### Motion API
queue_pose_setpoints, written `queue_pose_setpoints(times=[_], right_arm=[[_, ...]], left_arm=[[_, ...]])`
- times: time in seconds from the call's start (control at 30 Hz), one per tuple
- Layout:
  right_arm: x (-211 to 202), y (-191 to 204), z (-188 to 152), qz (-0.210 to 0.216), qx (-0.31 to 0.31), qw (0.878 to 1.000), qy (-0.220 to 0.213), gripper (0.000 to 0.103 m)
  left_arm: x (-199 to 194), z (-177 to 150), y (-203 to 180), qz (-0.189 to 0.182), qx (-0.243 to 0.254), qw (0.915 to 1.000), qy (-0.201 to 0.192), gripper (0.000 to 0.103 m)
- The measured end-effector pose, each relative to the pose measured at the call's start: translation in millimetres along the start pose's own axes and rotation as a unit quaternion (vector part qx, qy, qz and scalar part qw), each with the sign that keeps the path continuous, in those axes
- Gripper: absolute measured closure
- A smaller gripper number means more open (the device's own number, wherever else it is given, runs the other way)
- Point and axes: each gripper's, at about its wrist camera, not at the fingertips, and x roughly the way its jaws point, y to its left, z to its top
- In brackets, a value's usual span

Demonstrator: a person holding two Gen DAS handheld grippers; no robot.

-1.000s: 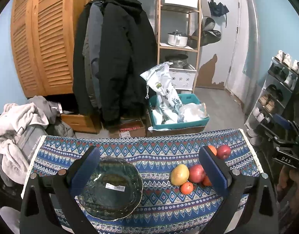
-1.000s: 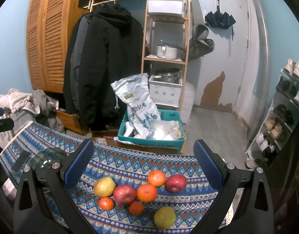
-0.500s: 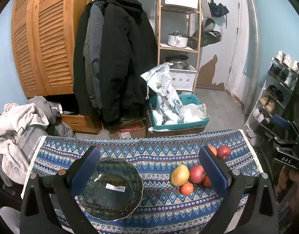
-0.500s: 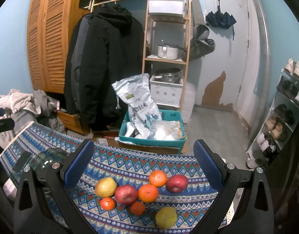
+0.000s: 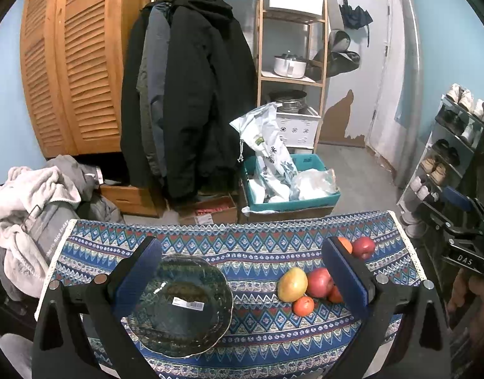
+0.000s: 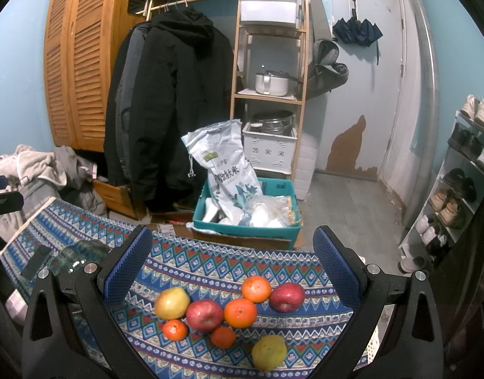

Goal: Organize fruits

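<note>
- Left claw (image 5: 242,279) wide open, empty, over bowl (image 5: 181,303).
- Right claw (image 6: 232,265) wide open, empty, above fruit (image 6: 229,312).
- Risk: pear (image 6: 268,352) at 6 o'clock near counter (image 6: 210,262) edge; a nudge rolls it off.

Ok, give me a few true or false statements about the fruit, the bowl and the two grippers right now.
1. The glass bowl holds no fruit. True.
2. The right gripper is shut on an apple. False: it is open, holding nothing.
3. Two red apples lie on the patterned cloth. True.
4. The left gripper grips the bowl's rim. False: it is open, holding nothing.
5. All fruit is orange. False: yellow fruits lie there too.
</note>
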Motion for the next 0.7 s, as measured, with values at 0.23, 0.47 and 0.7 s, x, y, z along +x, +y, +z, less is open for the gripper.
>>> queue_pose_setpoints(times=[0.23, 0.47, 0.7], right_arm=[[-0.3, 0.0, 0.0, 0.000, 0.000, 1.000, 0.000, 0.003], [-0.1, 0.4, 1.0, 0.000, 0.000, 1.000, 0.000, 0.003], [-0.6, 1.7, 0.7, -0.001, 0.001, 1.000, 0.000, 0.003]], left_arm=[[-0.3, 1.0, -0.9, 0.004, 0.002, 1.0000, 0.000, 0.001], [-0.8, 1.0, -0.1, 0.005, 0.002, 1.0000, 0.001, 0.001], [0.0, 2.3, 3.6, 0.004, -0.001, 1.0000, 0.000, 0.001]])
